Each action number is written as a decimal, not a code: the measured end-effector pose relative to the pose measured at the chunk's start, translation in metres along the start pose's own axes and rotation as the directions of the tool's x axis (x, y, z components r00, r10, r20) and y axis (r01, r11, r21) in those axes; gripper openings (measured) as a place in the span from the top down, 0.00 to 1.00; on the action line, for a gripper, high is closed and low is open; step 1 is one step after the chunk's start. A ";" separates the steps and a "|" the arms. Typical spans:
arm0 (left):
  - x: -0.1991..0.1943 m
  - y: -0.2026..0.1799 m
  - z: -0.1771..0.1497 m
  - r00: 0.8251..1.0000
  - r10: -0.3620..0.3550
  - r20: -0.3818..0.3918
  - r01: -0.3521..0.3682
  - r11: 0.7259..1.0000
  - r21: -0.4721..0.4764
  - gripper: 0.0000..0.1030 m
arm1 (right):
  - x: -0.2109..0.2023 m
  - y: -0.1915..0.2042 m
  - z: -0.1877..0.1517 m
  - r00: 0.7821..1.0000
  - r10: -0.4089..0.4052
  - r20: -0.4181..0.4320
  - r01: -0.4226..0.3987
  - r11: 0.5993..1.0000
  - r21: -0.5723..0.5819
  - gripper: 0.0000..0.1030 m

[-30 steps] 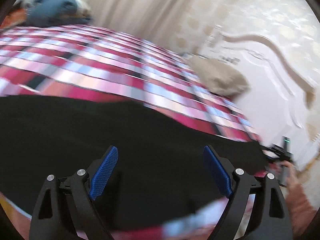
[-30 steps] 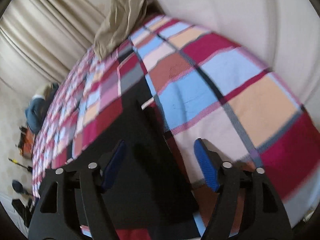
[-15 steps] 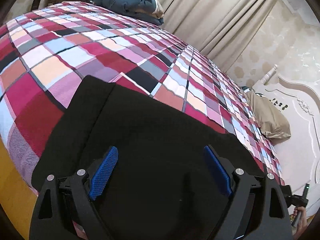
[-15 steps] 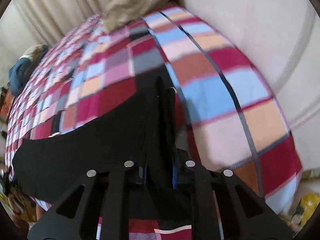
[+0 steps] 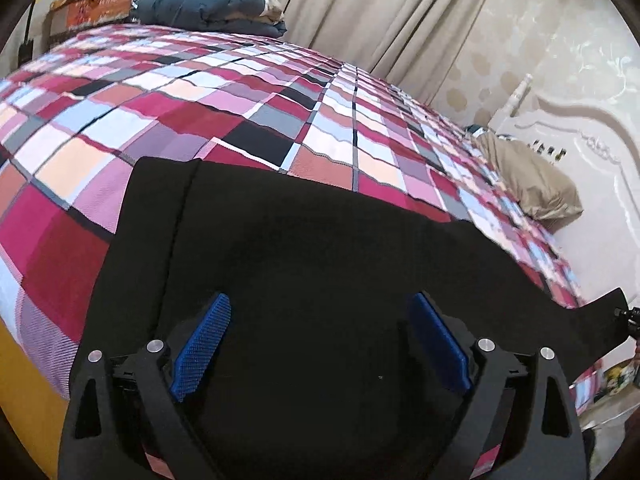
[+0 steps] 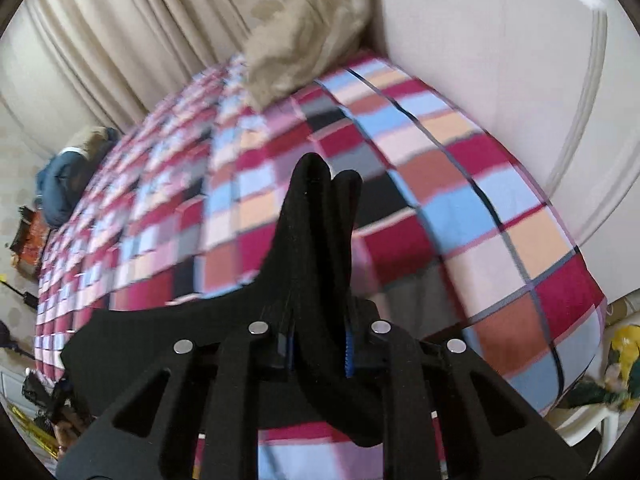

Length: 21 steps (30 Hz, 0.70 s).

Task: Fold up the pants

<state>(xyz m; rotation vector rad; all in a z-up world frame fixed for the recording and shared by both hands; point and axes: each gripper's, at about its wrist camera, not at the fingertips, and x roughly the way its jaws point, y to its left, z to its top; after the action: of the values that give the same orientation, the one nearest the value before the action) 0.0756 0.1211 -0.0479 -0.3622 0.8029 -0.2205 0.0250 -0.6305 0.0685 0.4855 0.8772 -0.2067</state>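
The black pants (image 5: pixel 304 248) are spread along the near edge of a bed covered with a checked bedspread (image 5: pixel 256 104). The left gripper (image 5: pixel 320 340) is held over the cloth with its blue pads wide apart; nothing is clamped between them. The right gripper (image 6: pixel 318 350) is closed on a bunched fold of the pants, which is raised off the bedspread; this view is blurred, so the exact part gripped cannot be determined. A tan pillow (image 6: pixel 308 40) is noted by the headboard (image 5: pixel 576 148)

Bunched pants (image 6: pixel 320 248) hide the right fingers' pads (bedspread (image 6: pixel 460 208) blurred).
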 end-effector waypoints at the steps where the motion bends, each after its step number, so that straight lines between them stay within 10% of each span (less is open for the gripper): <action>1: -0.001 0.002 0.001 1.000 -0.012 -0.003 0.012 1.000 -0.007 0.12 | -0.005 0.010 -0.001 1.000 0.008 0.010 -0.008 1.000 -0.009 0.85; 21: -0.003 0.010 -0.003 0.996 -0.091 0.004 0.091 0.996 0.023 0.11 | 0.041 0.254 -0.094 0.994 0.107 -0.030 -0.112 0.955 -0.275 0.84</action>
<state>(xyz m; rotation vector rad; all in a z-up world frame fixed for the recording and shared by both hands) 0.0718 0.1302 -0.0515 -0.3777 0.7790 -0.3138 0.0797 -0.3626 0.0676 0.2734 0.8750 0.0224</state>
